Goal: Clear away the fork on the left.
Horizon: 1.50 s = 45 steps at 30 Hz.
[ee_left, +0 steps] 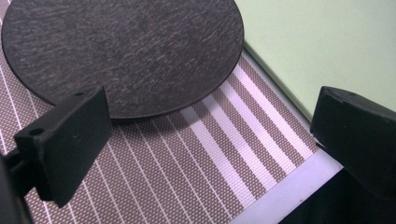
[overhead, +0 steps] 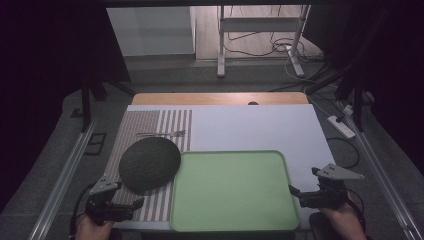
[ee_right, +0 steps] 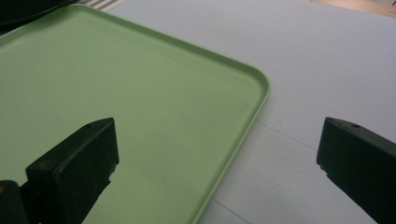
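High view: The worktop (overhead: 260, 130) carries a pale sheet over a wooden surface. A striped placemat (overhead: 150, 135) lies along the left edge of the worktop. A dark round plate (overhead: 149, 163) rests on the placemat, with its right rim overlapping the near-left edge of the green tray (overhead: 230, 190). The tray occupies the near centre of the worktop and holds nothing. A fork (overhead: 162, 133) lies on the placemat, just beyond the plate. The left gripper (overhead: 131, 205) sits at the near-left corner, over the placemat. The right gripper (overhead: 295, 192) sits at the near-right corner, just beside the right edge of the tray. Each is held by a hand at the bottom edge.

Left gripper view: The jaws stand wide apart with nothing between them. Below them lie the striped placemat (ee_left: 187, 163) and the dark plate (ee_left: 126, 51). The green tray (ee_left: 327, 46) appears at upper right.

Right gripper view: The jaws stand wide apart and hold nothing. The green tray (ee_right: 116, 102) lies under the left jaw; its rounded corner ends between the jaws. The pale worktop (ee_right: 327, 70) lies under the right jaw.
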{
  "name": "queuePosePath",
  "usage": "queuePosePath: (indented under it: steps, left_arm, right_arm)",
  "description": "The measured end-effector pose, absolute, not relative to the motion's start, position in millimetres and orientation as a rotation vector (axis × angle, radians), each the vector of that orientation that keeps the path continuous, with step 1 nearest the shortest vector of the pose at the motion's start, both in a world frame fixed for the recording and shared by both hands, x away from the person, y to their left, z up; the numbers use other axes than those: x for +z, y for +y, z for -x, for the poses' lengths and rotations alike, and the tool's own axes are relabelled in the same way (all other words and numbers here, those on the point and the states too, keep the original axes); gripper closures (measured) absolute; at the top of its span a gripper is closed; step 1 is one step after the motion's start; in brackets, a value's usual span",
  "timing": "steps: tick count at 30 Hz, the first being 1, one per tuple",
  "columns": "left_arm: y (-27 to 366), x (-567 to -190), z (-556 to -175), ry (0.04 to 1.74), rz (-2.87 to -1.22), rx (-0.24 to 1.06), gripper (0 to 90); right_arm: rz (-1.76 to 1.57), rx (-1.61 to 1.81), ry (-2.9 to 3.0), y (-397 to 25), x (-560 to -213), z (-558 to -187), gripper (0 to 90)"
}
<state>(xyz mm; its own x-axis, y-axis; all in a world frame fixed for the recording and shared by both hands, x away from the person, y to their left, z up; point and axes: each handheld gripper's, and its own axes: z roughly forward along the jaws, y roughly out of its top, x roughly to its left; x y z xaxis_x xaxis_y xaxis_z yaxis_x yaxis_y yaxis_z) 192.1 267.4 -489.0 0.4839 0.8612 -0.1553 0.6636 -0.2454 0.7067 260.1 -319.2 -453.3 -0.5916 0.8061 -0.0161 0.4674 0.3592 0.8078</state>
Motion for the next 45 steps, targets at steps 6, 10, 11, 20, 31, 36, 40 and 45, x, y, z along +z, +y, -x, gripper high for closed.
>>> queuePosePath:
  steps: [6,10,11,20,31,36,40,45]
  left_arm:
    - [264.8,-488.1,-197.3,1.235,-1.99,0.344,0.0]
    - [264.7,-488.1,-201.7,1.233,-1.984,0.337,0.0]
    - [265.3,-488.5,-203.5,1.233,-1.984,0.332,0.0]
    - [265.6,-489.6,-208.7,1.227,-1.99,0.323,0.0]
    - [265.0,-491.9,-223.2,1.171,-2.005,0.302,0.0]
    - [266.6,-492.9,-229.7,1.172,-1.995,0.29,0.0]
    - [266.3,-493.5,-233.8,1.176,-2.001,0.286,0.0]
    - [265.7,-492.8,-243.2,1.18,-2.007,0.288,0.0]
  right_arm:
    - [-1.103,1.097,2.235,-317.3,-454.2,-260.9,0.0]
    - [-1.111,1.086,2.25,-316.9,-454.8,-262.3,0.0]
    - [-1.109,1.083,2.253,-316.7,-454.8,-262.3,0.0]
    - [-1.095,1.069,2.269,-315.0,-455.3,-262.4,0.0]
    - [-1.053,1.017,2.308,-309.8,-456.7,-262.4,0.0]
    - [-1.061,1.033,2.299,-311.2,-456.1,-262.2,0.0]
    - [-1.059,1.033,2.3,-311.0,-456.2,-262.2,0.0]
    - [-1.059,1.034,2.301,-311.2,-456.1,-262.1,0.0]
